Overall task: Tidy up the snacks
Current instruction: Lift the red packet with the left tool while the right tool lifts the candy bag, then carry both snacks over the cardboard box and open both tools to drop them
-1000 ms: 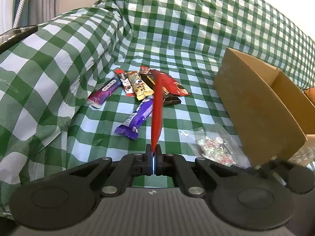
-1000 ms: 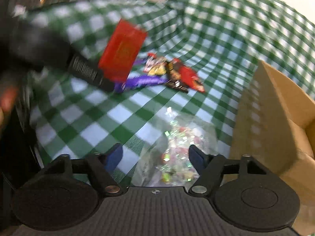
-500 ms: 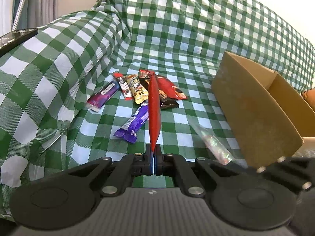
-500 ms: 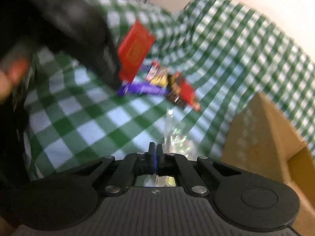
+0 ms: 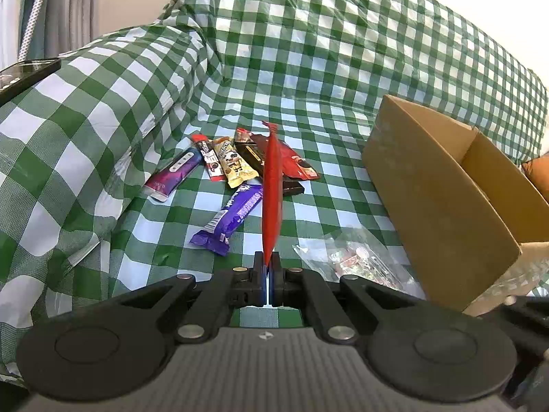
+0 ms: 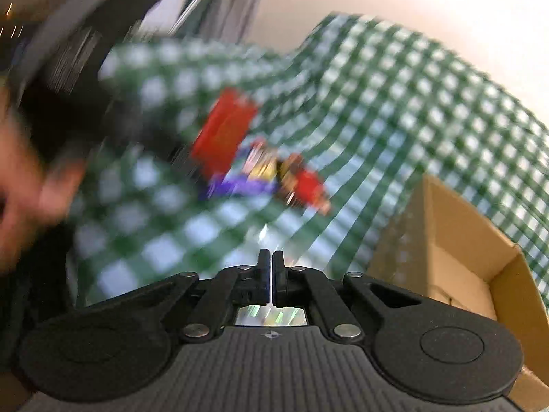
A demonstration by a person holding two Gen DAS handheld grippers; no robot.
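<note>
Fingers: left gripper [image 5: 267,267] clamped on red wrapper [image 5: 272,192], right gripper [image 6: 270,267] just reopened slightly, pinching clear candy bag [image 6: 264,237] | step: carrying both | next: release inside cardboard box [image 5: 446,185], right of snack pile [image 5: 236,168]

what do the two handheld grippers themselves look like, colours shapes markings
Both match. The left gripper and right gripper are matte black plastic: two slim fingers on angled linkage arms with silver pivot pins, and a round disc housing at either side. Behind sits a grey ribbed body with a small round emblem at its centre. The left gripper's pads look blue on their inner faces. No cables or sleeves show.
</note>
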